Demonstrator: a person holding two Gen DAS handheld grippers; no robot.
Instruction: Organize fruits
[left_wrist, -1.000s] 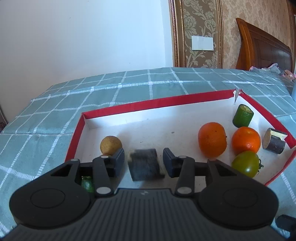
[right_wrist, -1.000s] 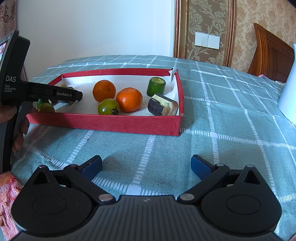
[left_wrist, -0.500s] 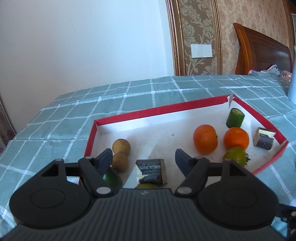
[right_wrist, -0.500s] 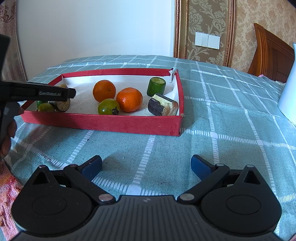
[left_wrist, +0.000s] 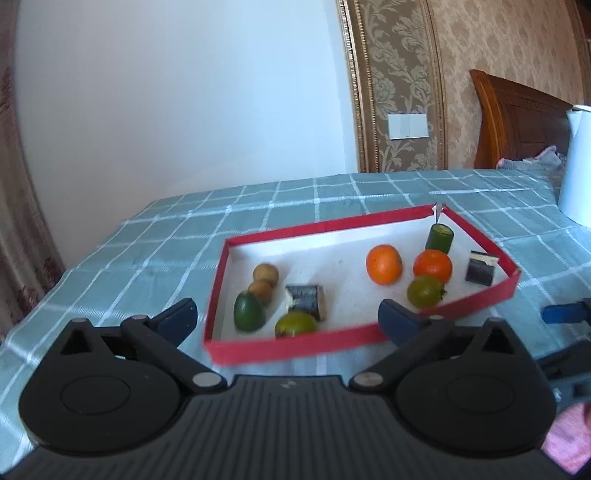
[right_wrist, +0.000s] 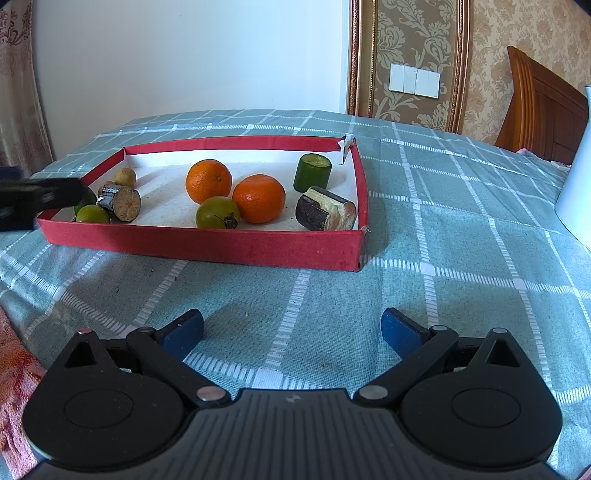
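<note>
Left gripper (right_wrist: 37, 201) is just a blurry dark bar at the right-wrist view's left edge, covering most of what's probably a green fruit (right_wrist: 85, 199). White container (right_wrist: 576, 192) is cropped at right.

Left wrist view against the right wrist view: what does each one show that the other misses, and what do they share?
Only the left wrist view shows the dark green fruit whole at the tray's left end, and the open left gripper from behind. Only the right wrist view shows the round cut face of the left dark cane piece, the tray's full red front wall, and the open right gripper over bare cloth. Both show the red tray, two oranges, the green cylinder and the checked cloth.
</note>
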